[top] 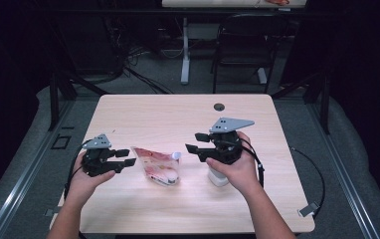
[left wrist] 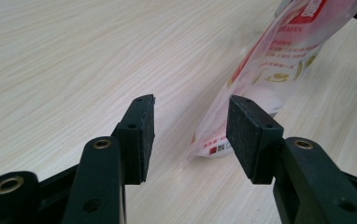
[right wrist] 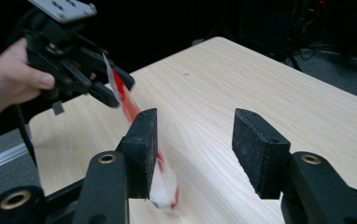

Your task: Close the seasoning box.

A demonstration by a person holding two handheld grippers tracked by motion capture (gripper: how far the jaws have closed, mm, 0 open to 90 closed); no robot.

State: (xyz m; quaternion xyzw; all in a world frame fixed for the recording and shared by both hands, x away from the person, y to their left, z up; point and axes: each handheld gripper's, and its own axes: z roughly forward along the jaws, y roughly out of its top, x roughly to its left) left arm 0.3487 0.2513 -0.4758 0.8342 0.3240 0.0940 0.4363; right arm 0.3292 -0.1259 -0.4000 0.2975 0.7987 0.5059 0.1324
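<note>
One wooden table (top: 143, 112) carries the scene, with one red-and-white clear plastic pouch (top: 156, 165) lying on it, one small white object (top: 218, 178) standing under the person's right hand, and two grippers held above the top. Behind the table stands one black chair (top: 245, 37).

The pouch lies between the two grippers. Its pointed end reaches toward the left gripper (top: 123, 159), and in the high view its corner sits just beside that gripper's fingertips. In the left gripper view the pouch (left wrist: 279, 60) runs from the upper right down toward the right-hand pad (left wrist: 249, 135), its lower edge passing behind that pad; whether it touches the pad cannot be told. The gap between the two pads is bare table. The left jaws stand wide apart and press on nothing.

The right gripper (top: 197, 146) hangs to the other side of the pouch, its fingertips near the pouch's broad end but apart from it. In the right gripper view the pouch (right wrist: 165, 179) shows blurred, partly behind the left-hand pad (right wrist: 141, 149) and outside the gap. These jaws stand wide open, with only table between them.

The pouch is the one container; its contents are pale, with printing over them, and cannot be made out further. The white object sits just below the right gripper's body, well back from its fingertips.
</note>
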